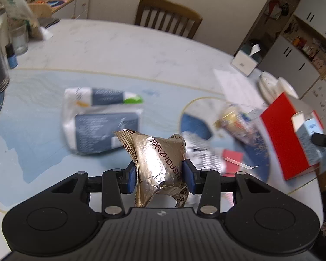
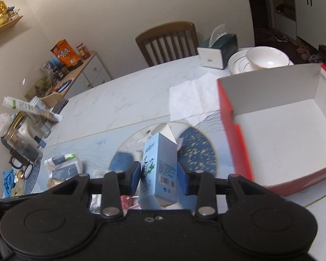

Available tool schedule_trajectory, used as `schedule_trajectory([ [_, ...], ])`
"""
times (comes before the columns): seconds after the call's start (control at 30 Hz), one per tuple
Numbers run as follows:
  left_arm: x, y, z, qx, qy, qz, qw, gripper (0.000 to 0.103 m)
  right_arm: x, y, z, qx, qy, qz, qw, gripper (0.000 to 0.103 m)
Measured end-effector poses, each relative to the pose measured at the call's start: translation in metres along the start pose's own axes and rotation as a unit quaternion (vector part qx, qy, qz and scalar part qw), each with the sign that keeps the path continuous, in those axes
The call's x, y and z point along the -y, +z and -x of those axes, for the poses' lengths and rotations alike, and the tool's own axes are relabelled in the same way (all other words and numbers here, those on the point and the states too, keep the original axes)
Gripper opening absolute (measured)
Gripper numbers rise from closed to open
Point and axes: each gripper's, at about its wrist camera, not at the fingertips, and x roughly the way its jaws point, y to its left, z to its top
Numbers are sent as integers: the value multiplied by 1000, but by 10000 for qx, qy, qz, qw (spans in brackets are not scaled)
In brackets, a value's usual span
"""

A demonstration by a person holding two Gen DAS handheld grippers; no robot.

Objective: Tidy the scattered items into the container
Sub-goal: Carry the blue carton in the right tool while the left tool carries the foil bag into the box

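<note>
L gripper (image 1: 160,174) clamps foil packet (image 1: 158,165); R gripper (image 2: 158,177) clamps blue carton (image 2: 160,169), both raised.

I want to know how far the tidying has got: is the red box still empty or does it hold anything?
Empty. The right wrist view looks into the open red box and shows only its bare white floor and walls; nothing lies inside.

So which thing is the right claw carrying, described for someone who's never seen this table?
Start at the red box, white inside, at the table's right end. Just left of it, the right claw holds a tall pale-blue carton with a barcode. The other packets nearby are foil or plastic; this is the only stiff blue carton.
</note>
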Motion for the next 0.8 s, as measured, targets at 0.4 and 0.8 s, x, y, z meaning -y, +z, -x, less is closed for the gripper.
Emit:
schedule_trajectory([
  [0.4, 83, 21, 10, 330, -331, -389, 9981, 42, 55, 25, 21, 285, -148, 109, 9994, 36],
  [0.8, 190, 36, -16, 359, -680, -1161, 9903, 42, 121, 41, 35, 433, -321, 36, 9985, 36],
])
